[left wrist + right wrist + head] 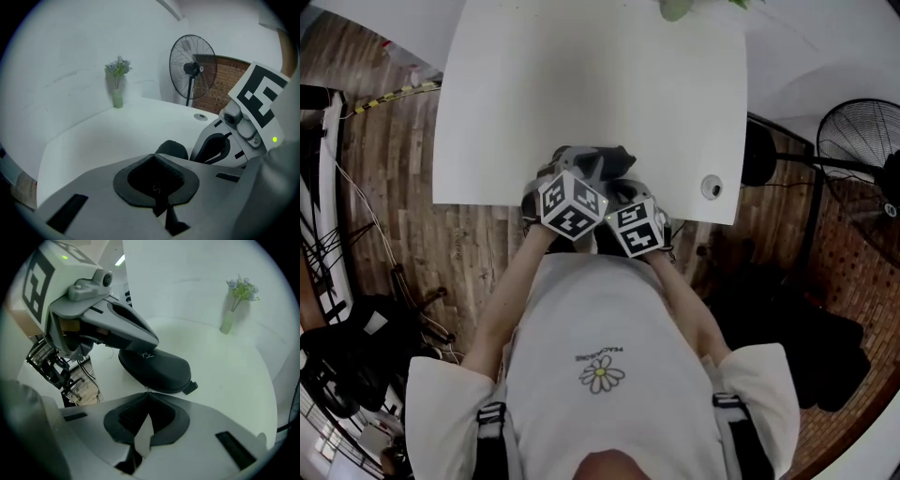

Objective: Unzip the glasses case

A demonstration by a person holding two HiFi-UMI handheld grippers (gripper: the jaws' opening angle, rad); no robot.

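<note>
Dark zipped case [157, 369] near front edge of white table [581, 75]. Left gripper [154, 157] closed, empty, laid over case's top. Right gripper [147, 392] closed at case's rim; unclear whether on zip pull. Probably light, stiff-shelled, slippery: best pinned down, tugged by pull
</note>
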